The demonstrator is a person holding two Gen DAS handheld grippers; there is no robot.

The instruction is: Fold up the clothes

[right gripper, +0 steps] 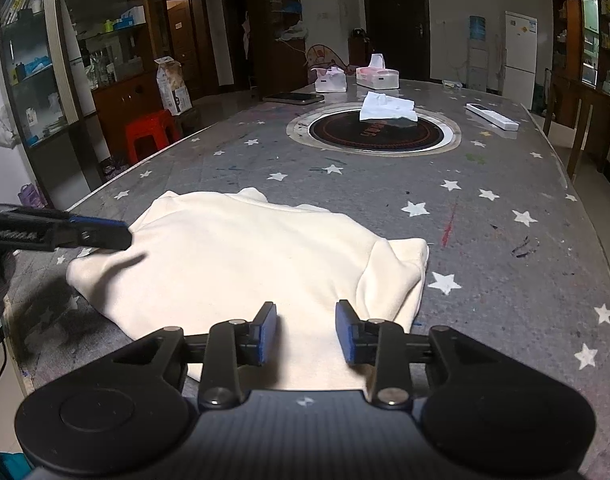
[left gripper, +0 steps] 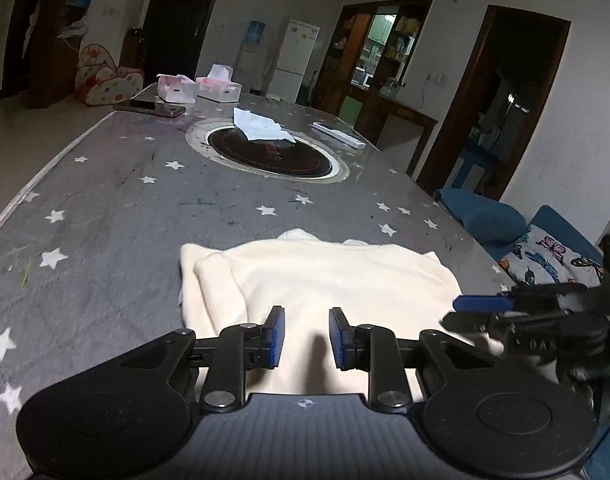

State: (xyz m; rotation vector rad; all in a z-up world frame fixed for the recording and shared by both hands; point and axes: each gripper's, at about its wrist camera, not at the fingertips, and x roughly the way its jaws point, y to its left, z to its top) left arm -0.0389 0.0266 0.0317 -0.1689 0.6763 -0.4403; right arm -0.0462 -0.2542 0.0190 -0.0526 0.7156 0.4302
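Note:
A cream garment (left gripper: 325, 280) lies folded on the grey star-patterned table (left gripper: 105, 220), its sleeves turned in. My left gripper (left gripper: 303, 338) is open and empty above the garment's near edge. The right gripper shows in the left wrist view (left gripper: 481, 312) at the garment's right side. In the right wrist view the garment (right gripper: 233, 260) lies in front of my right gripper (right gripper: 307, 332), which is open and empty over its near edge. The left gripper shows in the right wrist view (right gripper: 101, 232) at the garment's left edge.
A round black hotplate (right gripper: 373, 132) sits mid-table with a white cloth (right gripper: 387, 106) on it. Two tissue boxes (right gripper: 377, 76), a phone (right gripper: 295, 98) and a white remote (right gripper: 491, 116) lie beyond. A red stool (right gripper: 149, 128) and cabinets stand left; blue cushions (left gripper: 485, 216) lie right.

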